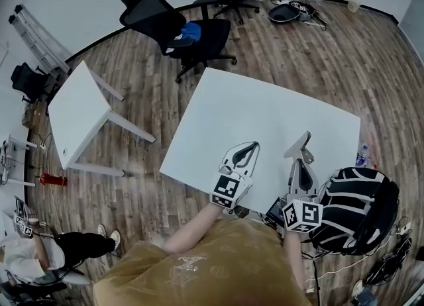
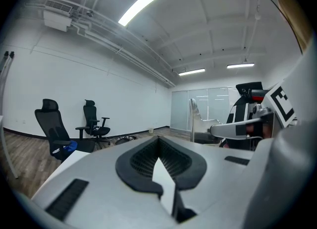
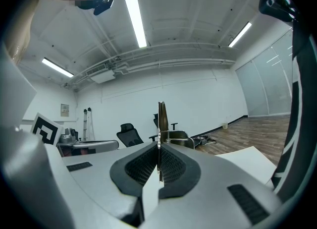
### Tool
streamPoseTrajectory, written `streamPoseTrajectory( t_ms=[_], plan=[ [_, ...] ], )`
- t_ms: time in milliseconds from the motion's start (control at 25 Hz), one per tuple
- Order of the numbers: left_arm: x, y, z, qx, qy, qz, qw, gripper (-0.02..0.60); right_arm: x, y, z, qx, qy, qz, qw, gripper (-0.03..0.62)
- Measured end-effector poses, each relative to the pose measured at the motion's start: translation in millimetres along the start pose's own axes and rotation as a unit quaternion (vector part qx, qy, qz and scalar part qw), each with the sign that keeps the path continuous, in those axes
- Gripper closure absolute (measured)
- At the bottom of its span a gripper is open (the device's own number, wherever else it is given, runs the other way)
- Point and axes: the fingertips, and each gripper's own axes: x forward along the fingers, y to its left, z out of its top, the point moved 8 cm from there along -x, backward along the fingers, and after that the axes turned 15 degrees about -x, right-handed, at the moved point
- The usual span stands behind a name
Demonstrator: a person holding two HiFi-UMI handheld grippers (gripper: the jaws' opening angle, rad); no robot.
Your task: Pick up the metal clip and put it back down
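The metal clip [image 1: 300,144] is a thin silver plate sticking out of my right gripper [image 1: 299,160], which is shut on it above the near edge of the white table [image 1: 265,106]. In the right gripper view the clip [image 3: 161,124] stands edge-on between the closed black pads. My left gripper [image 1: 252,146] hovers just left of it, shut with nothing between its pads. In the left gripper view the jaws [image 2: 158,140] meet in a closed seam, and the clip [image 2: 195,116] shows to the right in the other gripper.
A black-and-white backpack [image 1: 358,205] sits at my right. Black office chairs [image 1: 182,30] stand beyond the table, and a smaller white table [image 1: 76,112] is at the left. A water bottle [image 1: 361,155] lies by the table's right edge. A seated person [image 1: 59,248] is at lower left.
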Motion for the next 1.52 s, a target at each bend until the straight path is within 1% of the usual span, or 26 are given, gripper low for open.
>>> streamPoseTrajectory(
  t_ms=[240,480,680,880,1160,1400,1520],
  plan=[
    [0,2,-2,0.002,0.006,0.005,1.0,0.575,1,0,-3,0.009,0.007,0.0,1.0,0.586],
    [0,6,-9,-0.005,0.016,0.013,0.9998,0.575,0,-1,-8,0.019,0.016,0.001,1.0,0.586],
    [3,10,-18,-0.01,0.023,0.02,0.9995,0.575,2,-2,-16,0.03,0.033,0.009,0.999,0.586],
    [7,13,-30,-0.016,0.032,0.028,0.999,0.575,6,-6,-35,0.053,0.061,0.017,0.997,0.586],
    [7,24,-46,-0.025,0.052,0.038,0.9976,0.575,14,-3,-57,0.098,0.101,0.035,0.989,0.586],
    [12,26,-65,-0.036,0.072,0.044,0.9957,0.575,19,-6,-83,0.144,0.135,0.05,0.979,0.586],
    [13,30,-78,-0.042,0.09,0.048,0.994,0.575,22,-5,-97,0.17,0.154,0.061,0.971,0.586]
  ],
)
